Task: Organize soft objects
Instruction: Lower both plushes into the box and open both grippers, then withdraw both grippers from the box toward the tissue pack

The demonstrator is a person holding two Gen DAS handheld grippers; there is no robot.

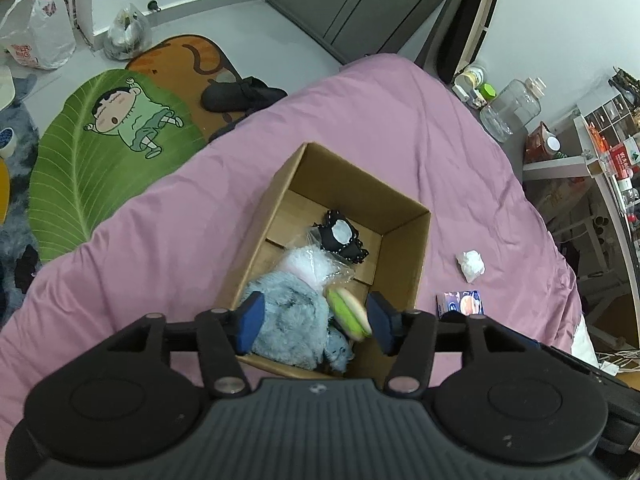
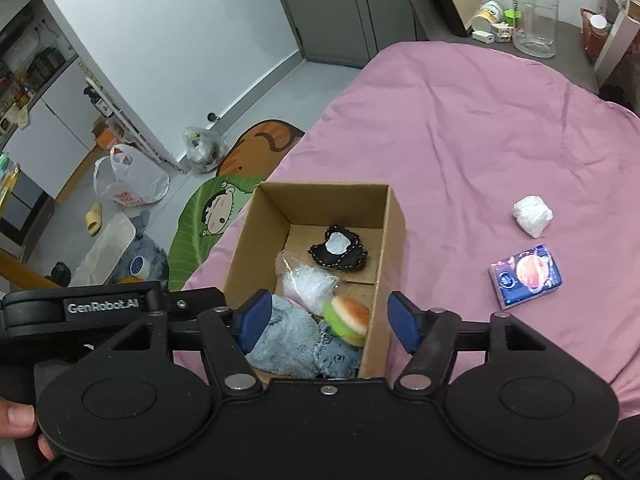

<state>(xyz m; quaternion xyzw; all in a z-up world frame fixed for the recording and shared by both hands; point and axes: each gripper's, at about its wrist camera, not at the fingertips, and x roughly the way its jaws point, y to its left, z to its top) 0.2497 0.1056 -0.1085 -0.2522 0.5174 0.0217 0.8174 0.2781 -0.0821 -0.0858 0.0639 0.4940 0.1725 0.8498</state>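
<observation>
Both tongs hang over the near end of the cardboard box (image 1: 404, 252), and both stand spread with nothing between the blue pads: the left gripper (image 1: 314, 322) and the right gripper (image 2: 328, 320) are released and empty. Directly below and just ahead of the left gripper's fingers, the box on the pink bedspread (image 1: 360, 120) already holds four soft items. Nearest the tongs lies a grey-blue plush toy (image 1: 288, 316); touching its right side is a squishy burger toy (image 2: 347, 320), blurred in the left wrist view, so I cannot tell whether it has fully settled. Beyond these sits a white fluffy item in a clear plastic wrap (image 2: 308, 286), and farthest from the tongs a black pouch with a white patch (image 2: 338, 252). Outside the box, to the right of both tongs, two things remain on the bedspread: a crumpled white tissue wad (image 2: 532, 210), well apart from the box, and a purple tissue packet (image 2: 525, 276) nearer the right gripper. By my judgement the task is largely done; those two items are what is left, if they count as soft objects. The right gripper is better placed to reach them.
</observation>
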